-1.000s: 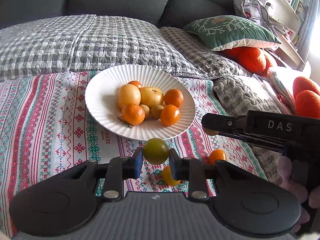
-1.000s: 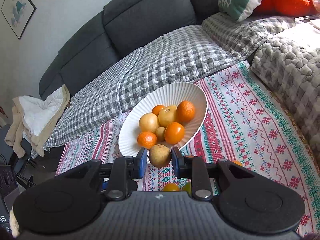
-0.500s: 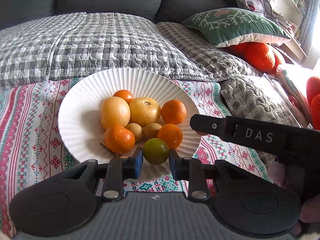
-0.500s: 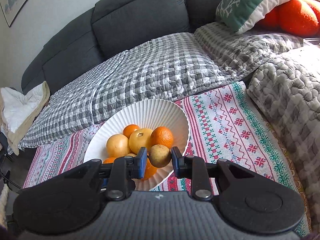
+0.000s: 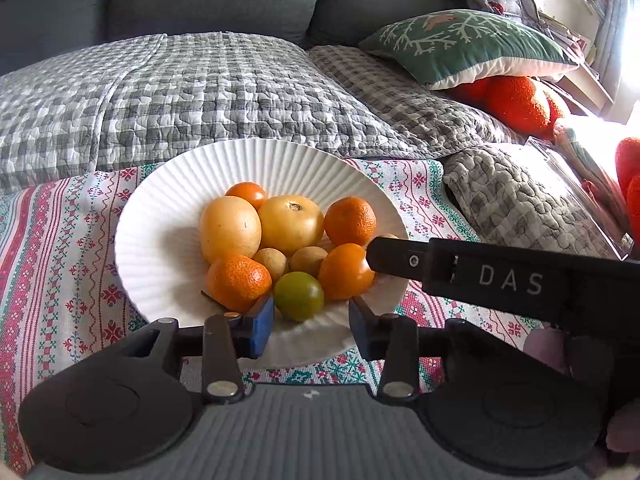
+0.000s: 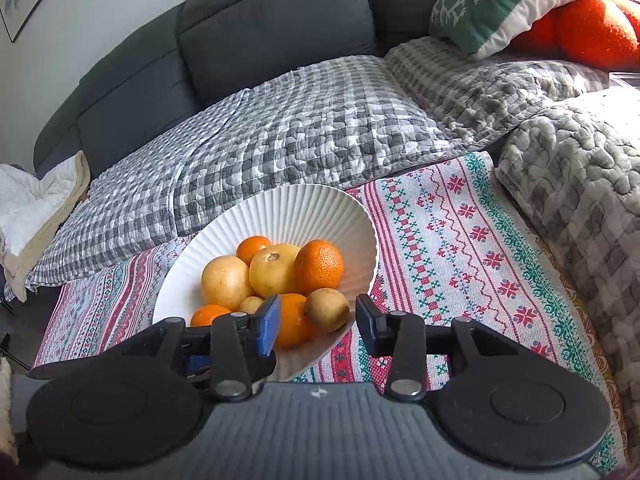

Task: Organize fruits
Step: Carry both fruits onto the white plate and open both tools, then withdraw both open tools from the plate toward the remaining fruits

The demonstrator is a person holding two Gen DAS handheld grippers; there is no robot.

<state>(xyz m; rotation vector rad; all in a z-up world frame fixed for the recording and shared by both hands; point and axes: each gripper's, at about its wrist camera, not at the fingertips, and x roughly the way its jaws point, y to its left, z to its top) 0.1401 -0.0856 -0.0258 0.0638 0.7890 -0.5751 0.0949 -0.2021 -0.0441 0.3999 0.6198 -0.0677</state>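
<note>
The white fluted plate [image 5: 160, 248] is seen in the middle of the left wrist frame, set on the patterned red-and-green cloth [image 5: 60, 248]. And the left gripper [image 5: 311, 318] is held wide apart at the plate's near rim, nothing clamped between the blue pads. The green fruit [image 5: 298, 296] is found just ahead of those pads, resting in the plate against an orange mandarin [image 5: 238, 280] on its left and an orange tomato-like fruit [image 5: 345, 271] on its right. Two large yellow fruits and two small brown ones are piled behind.

Over in the right wrist frame, the right gripper [image 6: 317, 320] is likewise spread apart at lower centre, gripping nothing. The small brown fruit [image 6: 327, 310] is seen between the parted fingers, lying at the plate's right edge beside the orange fruit; contact with the pads cannot be told. The right tool's black body is stretched across the right side of the left view. A grey checked quilt [image 6: 300, 128] is spread behind, in the upper half of the frame.
</note>
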